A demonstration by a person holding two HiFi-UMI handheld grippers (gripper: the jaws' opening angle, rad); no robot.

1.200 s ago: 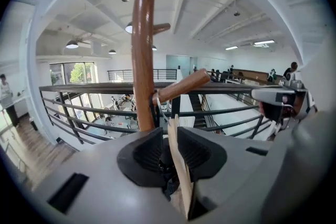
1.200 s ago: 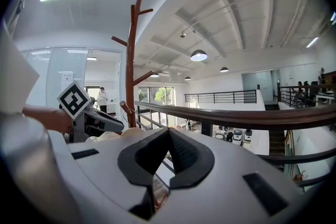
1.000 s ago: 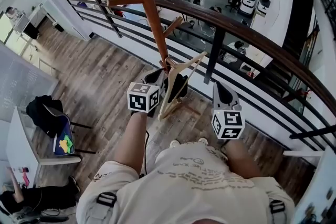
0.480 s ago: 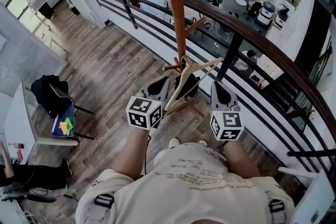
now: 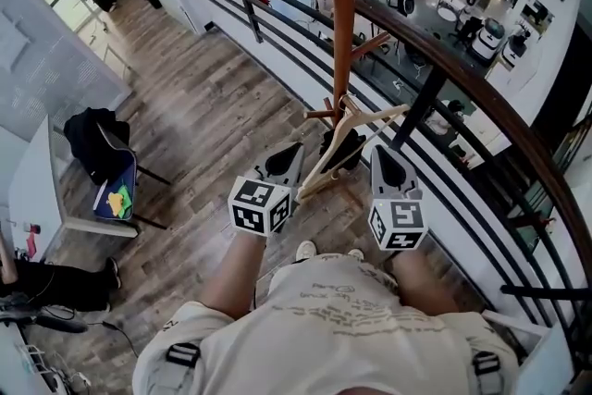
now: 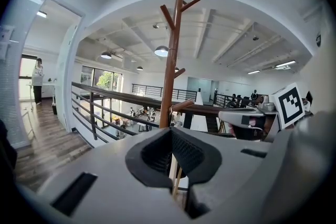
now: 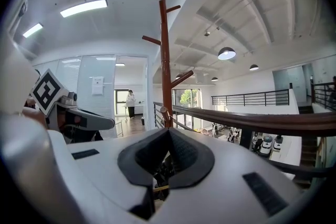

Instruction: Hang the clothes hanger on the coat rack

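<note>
The left hand-held gripper [image 5: 291, 153] is clamped on the hanger [image 5: 321, 160] at centre frame, whose long axis slants up and right toward the coat rack [image 5: 344, 5]. Its hook seems to sit beside a low peg. The right hand-held gripper [image 5: 381, 153], jaws together, holds nothing.

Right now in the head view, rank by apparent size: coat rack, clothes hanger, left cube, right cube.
coat rack
clothes hanger
left cube and right cube: alike, not ranked; both nearest the camera.
</note>
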